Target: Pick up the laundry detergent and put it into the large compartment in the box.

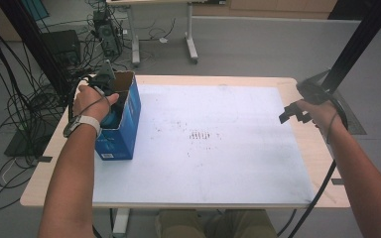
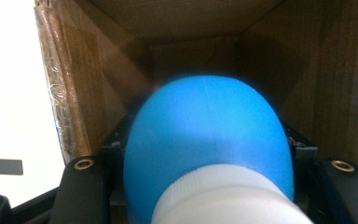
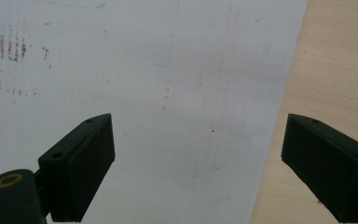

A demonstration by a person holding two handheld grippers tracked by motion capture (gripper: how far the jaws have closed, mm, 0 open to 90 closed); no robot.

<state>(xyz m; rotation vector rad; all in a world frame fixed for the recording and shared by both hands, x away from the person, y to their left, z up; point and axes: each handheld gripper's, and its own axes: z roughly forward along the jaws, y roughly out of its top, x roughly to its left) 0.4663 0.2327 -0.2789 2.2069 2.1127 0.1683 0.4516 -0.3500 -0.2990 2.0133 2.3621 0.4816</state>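
Bottle first — blue body, white cap toward me, clamped in my left gripper, whose jaws press its sides. It sits inside the box, a blue carton standing open-topped at the left of the tabletop; brown cardboard walls close in on every side past the bottle's rounded end. From above, my left hand reaches down into the opening.

My right gripper is off duty: jaws spread wide, nothing between them, hanging over the white mat near its right edge.

What worries me is the box. It stands unbraced, and I judge that a drag of the bottle against a wall could tip or slide it — my other hand is well apart and no help. The bottle's curved, smooth sides could also slip in the grip. How much room is left below it I cannot tell, so letting go might mean a drop.
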